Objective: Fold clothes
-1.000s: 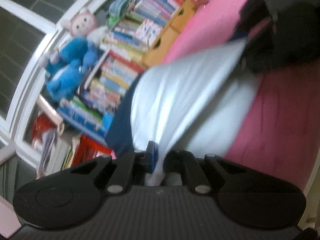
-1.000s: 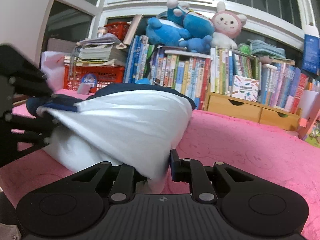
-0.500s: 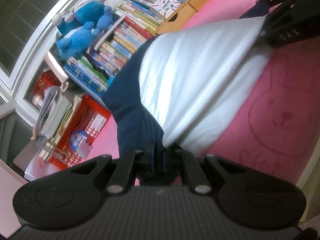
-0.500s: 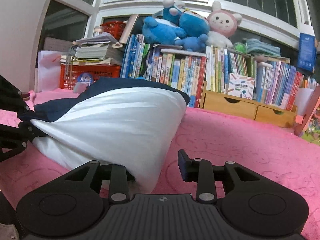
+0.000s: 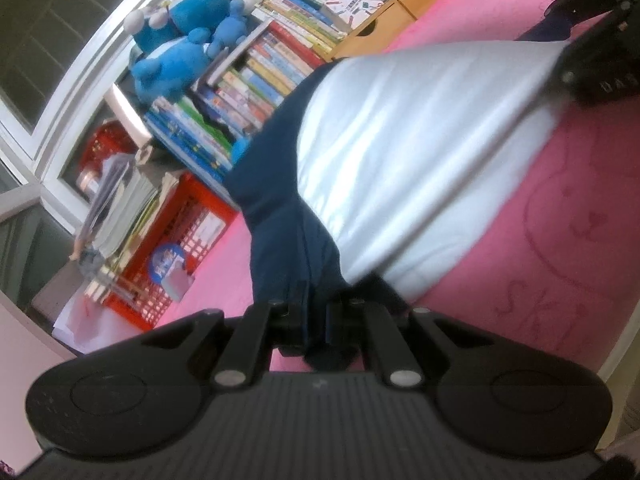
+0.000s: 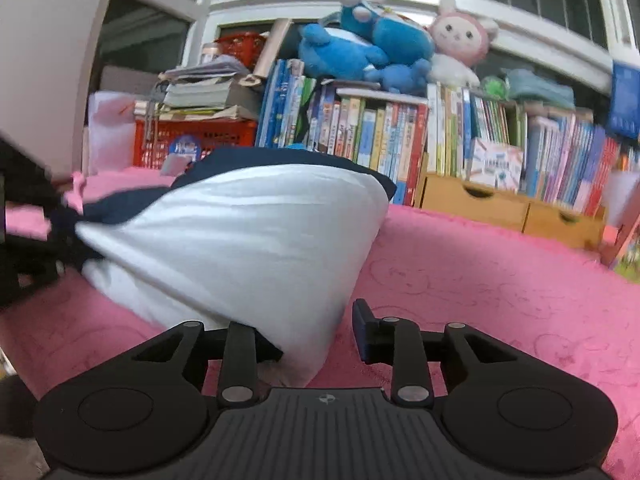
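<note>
Item: white-and-navy garment (image 5: 400, 152), lying on pink surface (image 6: 480, 280). My left hand-held gripper (image 5: 316, 316) clamps its navy end; my right hand-held gripper (image 6: 320, 332) jaws are opening, white corner loose between them.

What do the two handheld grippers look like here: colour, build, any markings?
Both are matte black. The left gripper and right gripper each have a ribbed base, two round discs at the sides, linkage bars with silver pins, and dark blue finger pads. In the left view, the right gripper's body shows pale lettering, too blurred to read. No hands, sleeves or cables show.

Smooth cloth garment (image 6: 256, 236), fuzzy pink blanket (image 6: 480, 280)
</note>
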